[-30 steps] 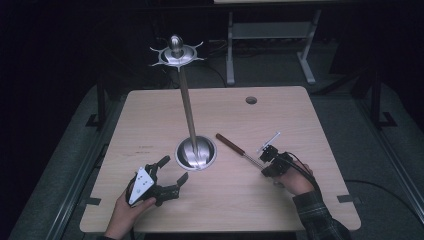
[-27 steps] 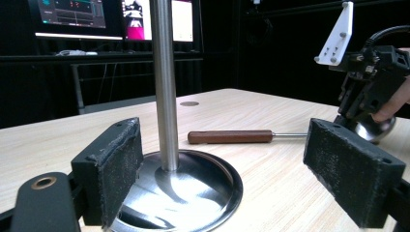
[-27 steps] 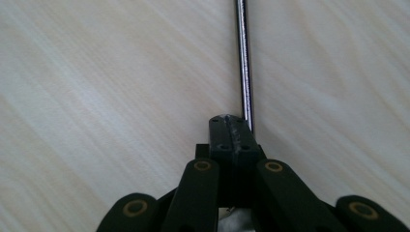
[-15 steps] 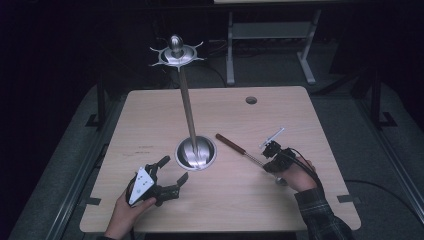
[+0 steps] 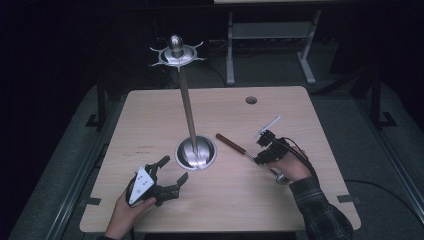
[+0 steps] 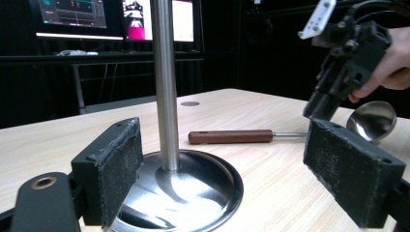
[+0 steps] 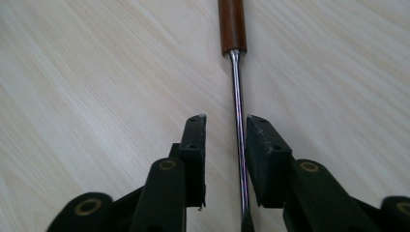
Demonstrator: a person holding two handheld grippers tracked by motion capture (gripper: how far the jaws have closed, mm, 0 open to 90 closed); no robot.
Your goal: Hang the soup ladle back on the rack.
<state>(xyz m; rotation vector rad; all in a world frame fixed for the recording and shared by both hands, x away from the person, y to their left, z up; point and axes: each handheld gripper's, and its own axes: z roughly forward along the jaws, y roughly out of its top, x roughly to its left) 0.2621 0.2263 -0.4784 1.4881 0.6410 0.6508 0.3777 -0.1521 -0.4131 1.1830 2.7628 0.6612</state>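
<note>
The right claw has just been opening: its jaws stand slightly apart with the ladle shaft between them, small gaps showing on either side of the thin steel rod. The ladle lies flat on the worktop, wooden handle toward ten o'clock, bowl at four o'clock under the right hand. That hand hovers low, tilted down. The left claw is spread wide and empty, resting at seven o'clock of the steel stand, pointing at its base

High view overhead; gripper views low, sharing ladle
</note>
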